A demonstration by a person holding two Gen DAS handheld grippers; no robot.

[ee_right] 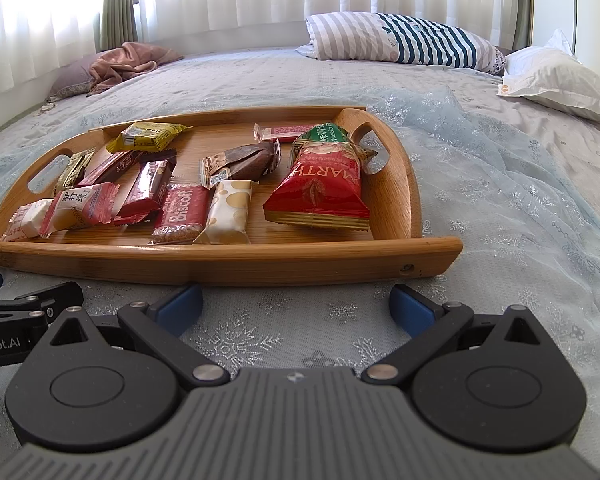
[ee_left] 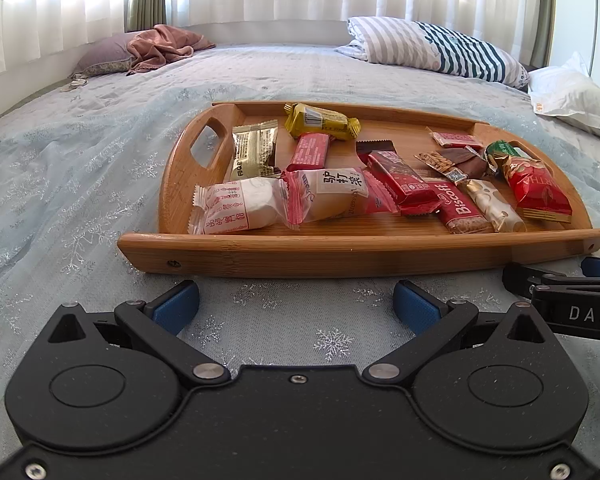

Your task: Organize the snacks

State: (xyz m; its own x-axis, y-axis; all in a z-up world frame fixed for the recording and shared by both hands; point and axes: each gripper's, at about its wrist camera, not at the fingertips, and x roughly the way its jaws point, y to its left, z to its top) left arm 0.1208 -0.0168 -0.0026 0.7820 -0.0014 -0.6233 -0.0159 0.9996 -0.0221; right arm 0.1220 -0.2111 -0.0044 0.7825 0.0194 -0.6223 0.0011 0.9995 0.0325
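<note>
A wooden tray (ee_left: pixel 340 254) (ee_right: pixel 228 266) with cut-out handles lies on the bed and holds several wrapped snacks. Among them are a red Biscoff pack (ee_left: pixel 462 208) (ee_right: pixel 182 212), a large red foil bag (ee_left: pixel 536 190) (ee_right: pixel 322 188), a yellow wrapper (ee_left: pixel 320 122) (ee_right: pixel 148 136), a white cake pack (ee_left: pixel 236 208) and a cream dotted bar (ee_right: pixel 228 212). My left gripper (ee_left: pixel 296 306) rests just before the tray's near rim, open and empty. My right gripper (ee_right: pixel 296 306) sits likewise in front of the tray, open with nothing between its blue pads.
The bed has a pale blue snowflake cover (ee_left: pixel 80 184). A striped pillow (ee_left: pixel 440 46) (ee_right: pixel 404 42), a white pillow (ee_right: pixel 556 78) and a pink cloth (ee_left: pixel 160 46) lie at the far side under curtained windows. Each gripper's body shows at the other view's edge.
</note>
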